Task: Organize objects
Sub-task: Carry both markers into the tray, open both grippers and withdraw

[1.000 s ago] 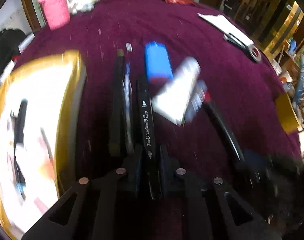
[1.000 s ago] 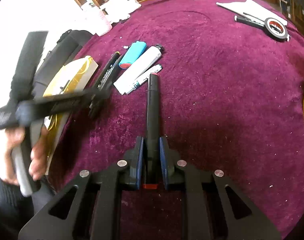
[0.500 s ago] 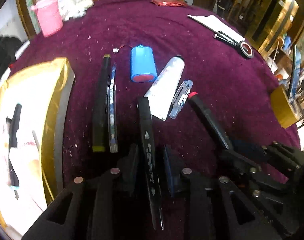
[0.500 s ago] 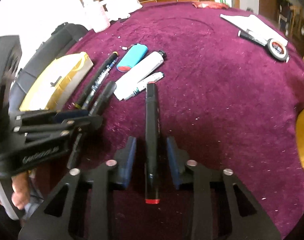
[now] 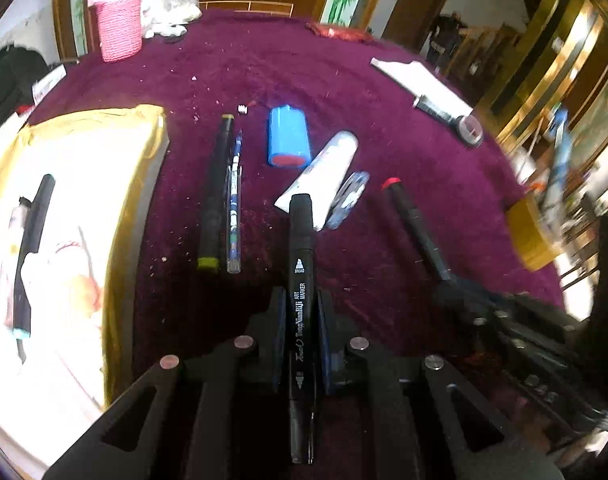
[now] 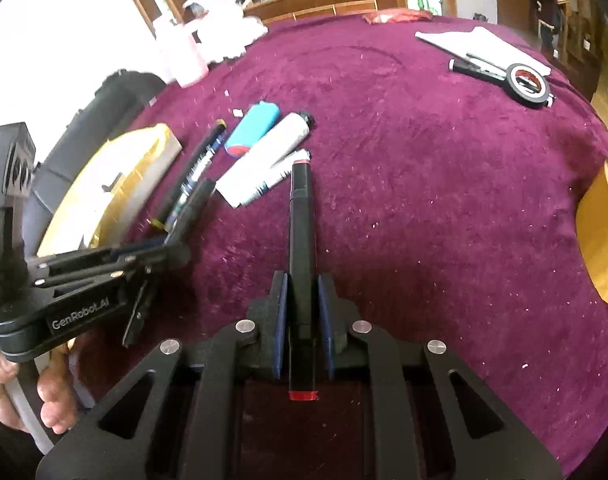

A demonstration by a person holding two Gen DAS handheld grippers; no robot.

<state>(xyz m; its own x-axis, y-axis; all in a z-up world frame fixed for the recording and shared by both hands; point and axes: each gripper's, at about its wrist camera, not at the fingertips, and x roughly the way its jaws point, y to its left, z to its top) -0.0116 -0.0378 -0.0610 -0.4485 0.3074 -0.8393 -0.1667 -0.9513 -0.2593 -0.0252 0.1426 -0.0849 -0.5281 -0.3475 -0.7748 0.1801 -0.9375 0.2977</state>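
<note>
**Both hand-held grippers clamped on markers over the plum desk**

Left wrist view, left to right: we see a gold-rimmed white tray (image 5: 144, 184), glossy and overexposed, with a dark pen-like thing lying in it. Only this view shows inside the tray. Next on the fuzzy plum desk (image 5: 383, 112) lie a long black marker with yellow-green end (image 5: 214, 196) and a thin clear blue pen (image 5: 234, 204), side by side. Then a blue rounded-rectangle lighter-like case (image 5: 288, 136), a white squeeze tube (image 5: 323, 176), and a small clear clip-like item (image 5: 349, 196) just beside the tube.

The left hand-held gripper (image 5: 300, 312) has just been closing and now pinches the black art marker (image 5: 302, 248), white print on its barrel, lengthwise between blue pads. The marker's tip lies near the tube's flat end.

The right wrist view alone shows a hand (image 6: 28, 392) holding the left hand-held gripper's handle, and a round tape roll (image 6: 525, 84) far right, clearer than in the other view. The pink knitted cup (image 5: 118, 28) is sharp only from the left.

The right hand-held gripper (image 6: 302, 308) also just closed, gripping the red-capped black marker (image 6: 302, 232), squarish barrel, pointing toward the tube. From the left view that marker (image 5: 415, 224) slants at right.
</note>
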